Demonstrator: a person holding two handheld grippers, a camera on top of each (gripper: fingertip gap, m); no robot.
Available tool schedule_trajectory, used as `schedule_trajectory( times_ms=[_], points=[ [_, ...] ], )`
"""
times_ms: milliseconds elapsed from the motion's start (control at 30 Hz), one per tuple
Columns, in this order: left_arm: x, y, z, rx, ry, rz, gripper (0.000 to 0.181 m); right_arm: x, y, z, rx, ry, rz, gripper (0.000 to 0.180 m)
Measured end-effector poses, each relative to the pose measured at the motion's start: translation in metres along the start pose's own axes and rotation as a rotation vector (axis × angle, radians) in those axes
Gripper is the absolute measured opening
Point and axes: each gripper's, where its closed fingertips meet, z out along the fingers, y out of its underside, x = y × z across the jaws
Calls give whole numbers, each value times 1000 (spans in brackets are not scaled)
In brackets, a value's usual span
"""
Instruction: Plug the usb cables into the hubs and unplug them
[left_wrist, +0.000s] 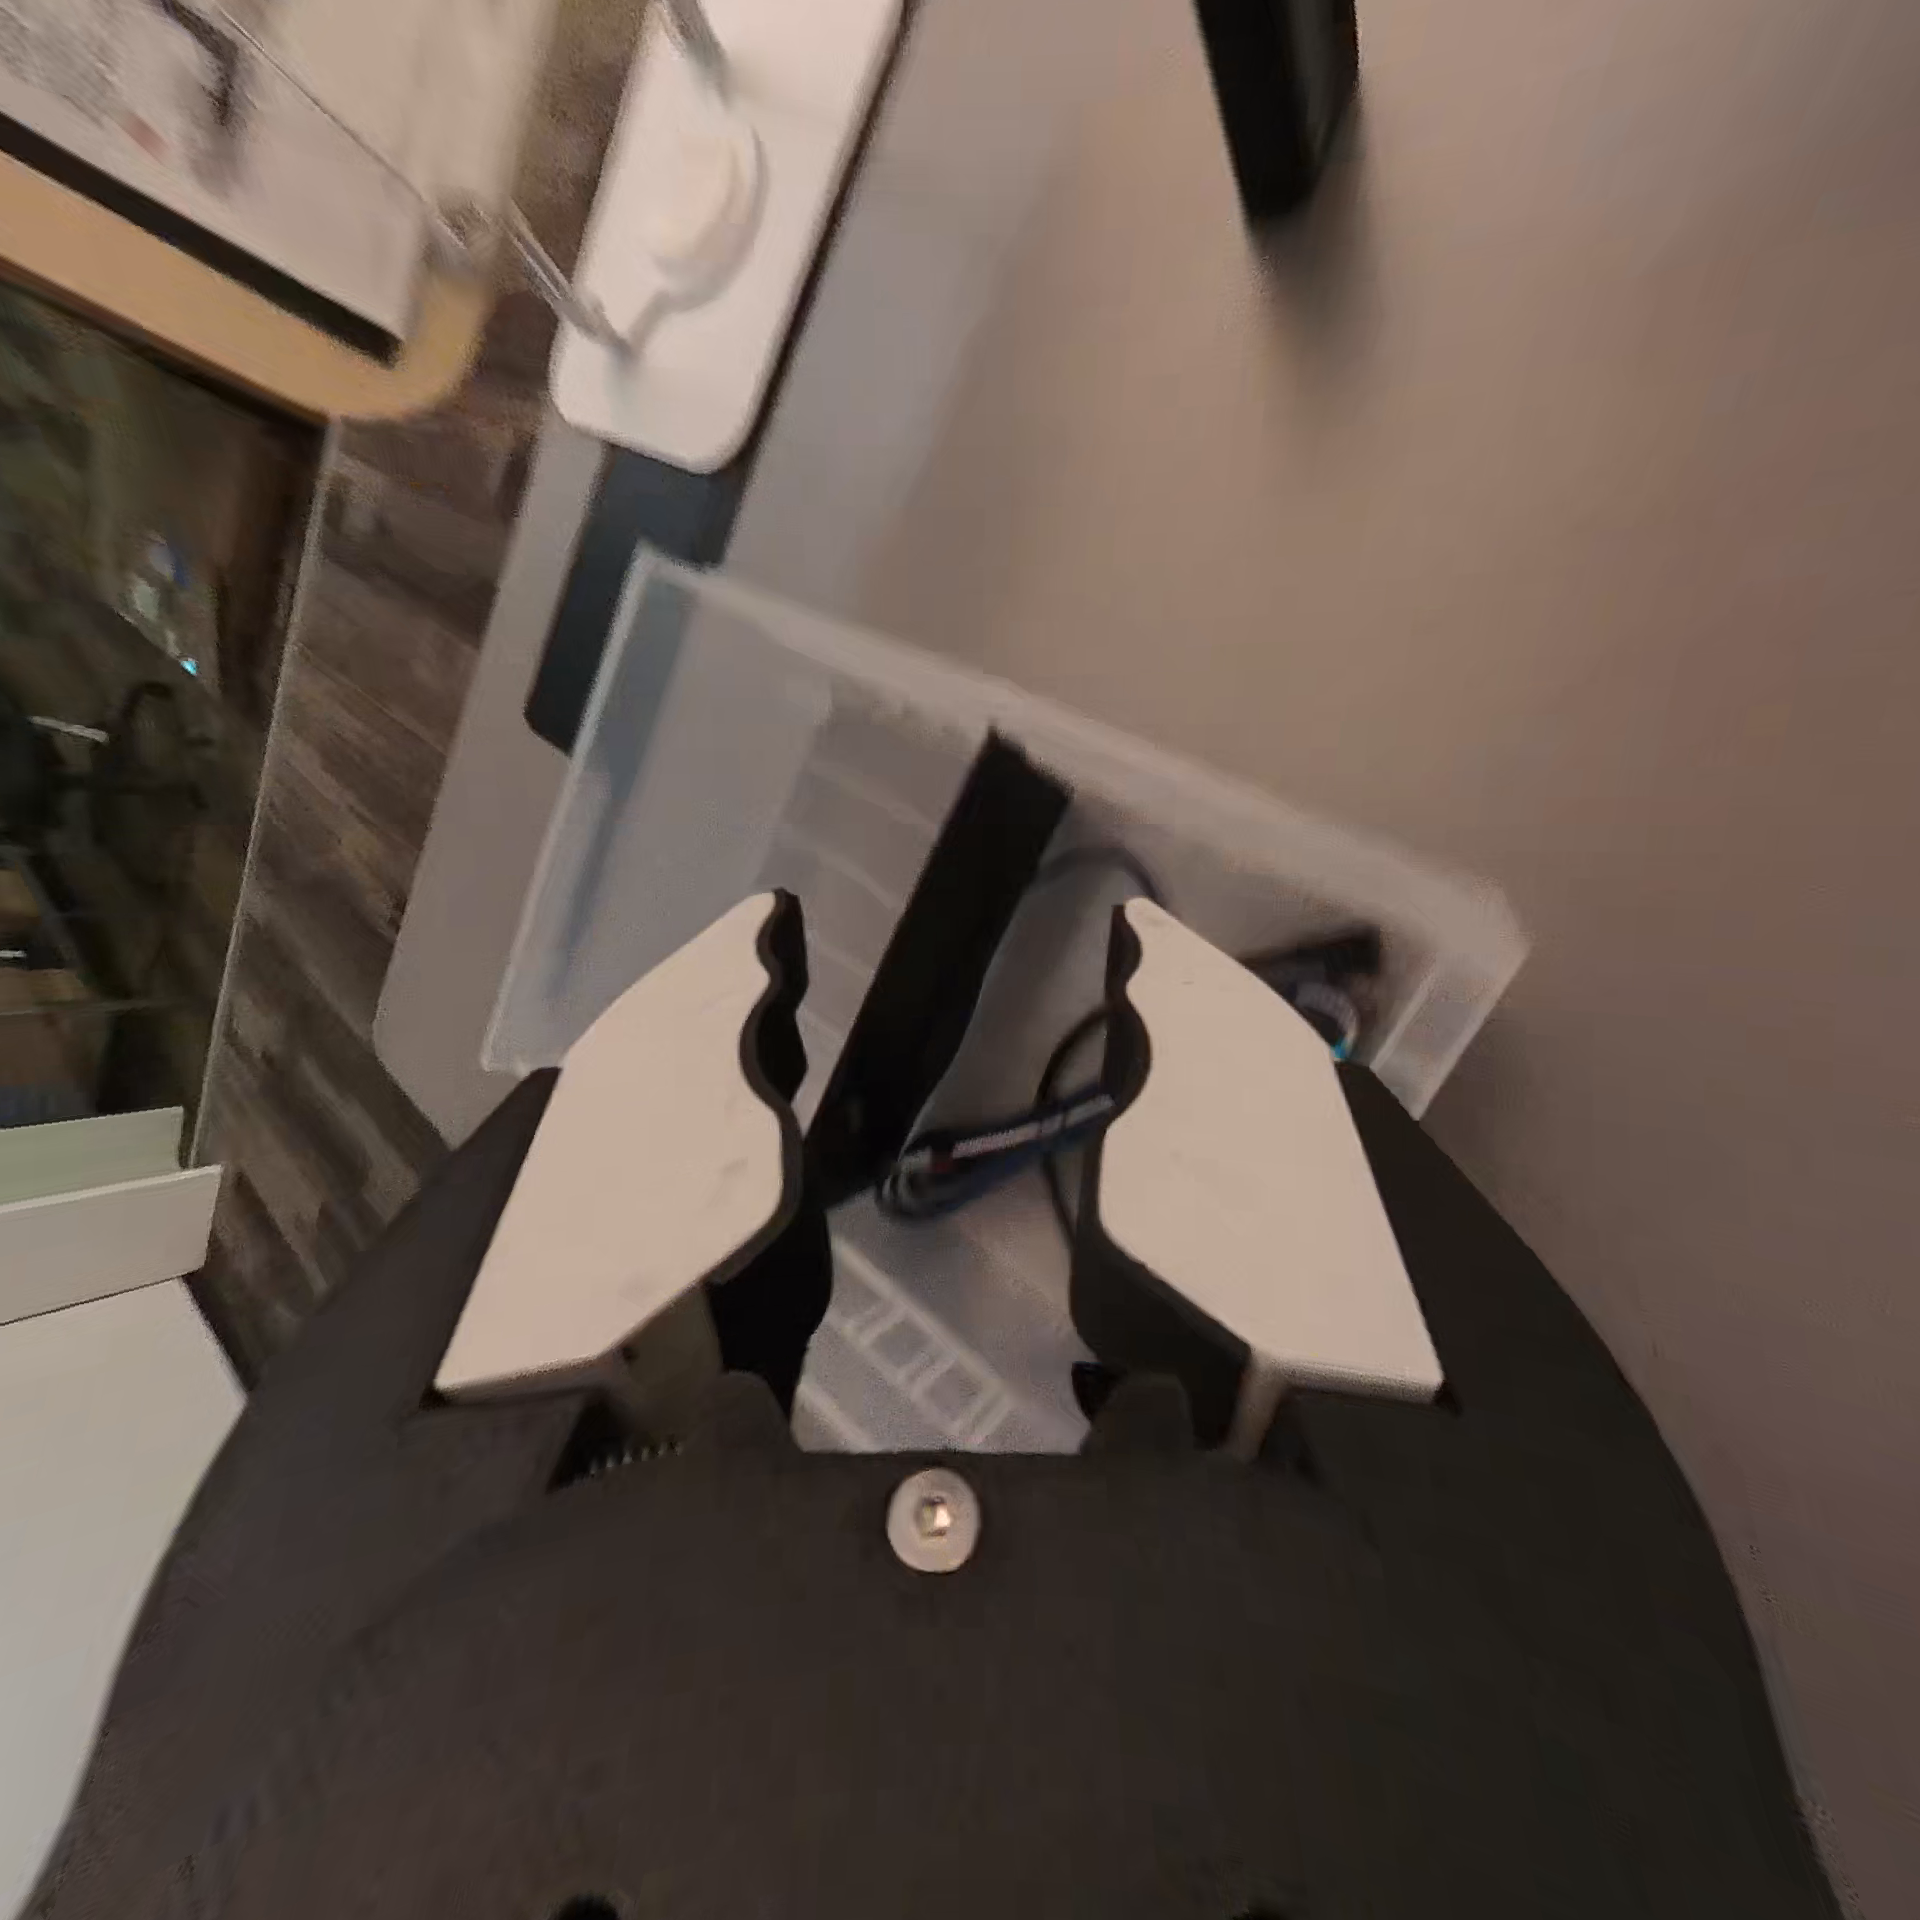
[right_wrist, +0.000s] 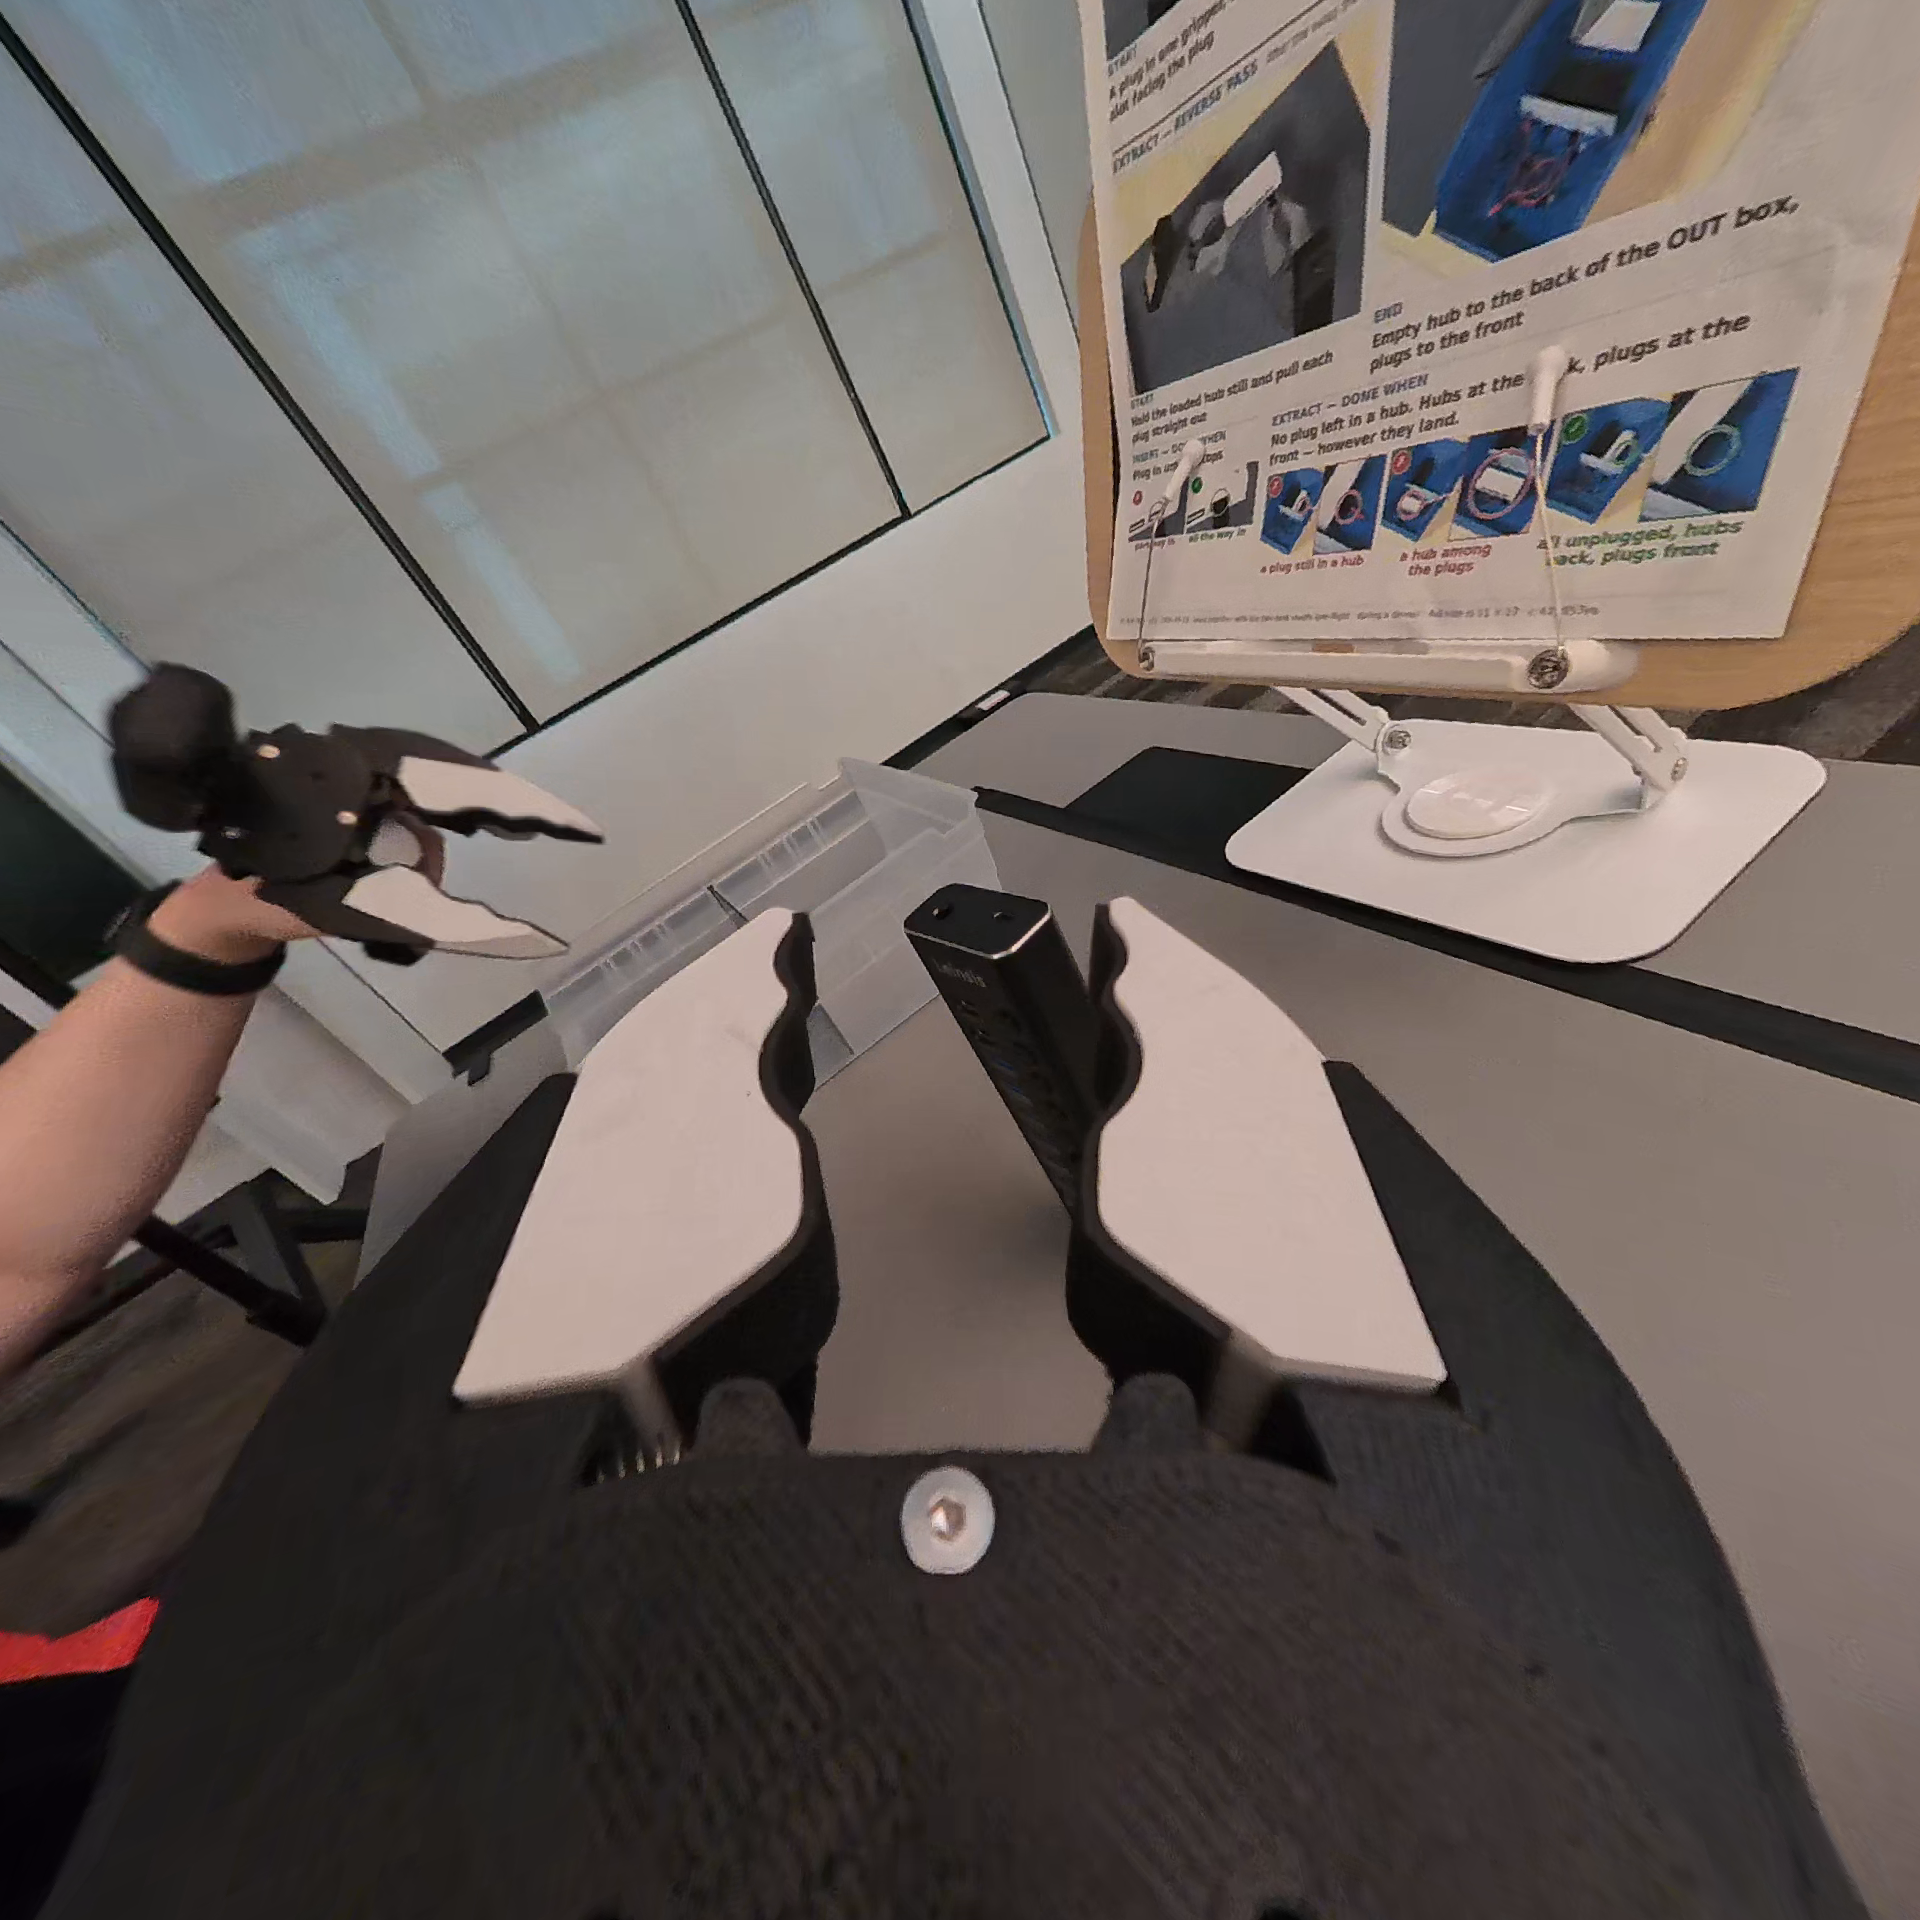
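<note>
Hovering over the clear bin (left_wrist: 707, 779), is that the left tool (left_wrist: 954, 914)?

Yes, right above it, with both white fingers spread wide and nothing between them. It's released.

What's inside the bin?

A black hub (left_wrist: 956, 935) leaning on a slant against the far wall, and just beside its low end a dark cable (left_wrist: 997, 1132) with a blue plug, looped on the bin floor. That view is smeared, so I can't say whether the plug is touching the hub.

And the right tool (right_wrist: 951, 914)?

It's on the near side of the bin (right_wrist: 894, 831), over the bare grey surface (right_wrist: 1558, 1247). Its fingers are parted too. A second hub (right_wrist: 997, 1039) stands tilted between them, its metal end up, resting against the inner edge of the right-hand finger. There's a clear gap to the other finger, so it isn't pinched.

Can you see the left tool (right_wrist: 577, 891) from there?

Yes, up in the air to the left of the bin, jaws apart, held by a hand (right_wrist: 239, 914) with a black wristband (right_wrist: 197, 966).

Anything else near the bin?

To its right, well apart, a white stand (right_wrist: 1538, 862) props up a printed sheet (right_wrist: 1455, 312) on a wooden board.
</note>
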Motion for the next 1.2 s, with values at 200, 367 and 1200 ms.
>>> schedule_trajectory(
  times_ms=[200,367,1200],
  points=[
    [10,90,35,-297,122,250,42,0,17,13,-76,-6,-21,51],
    [30,111,59,-350,232,420,39,-2,25,17,-110,-7,-40,52],
    [19,92,60,-269,310,513,12,3,34,20,-153,-8,-28,52]
  ],
)
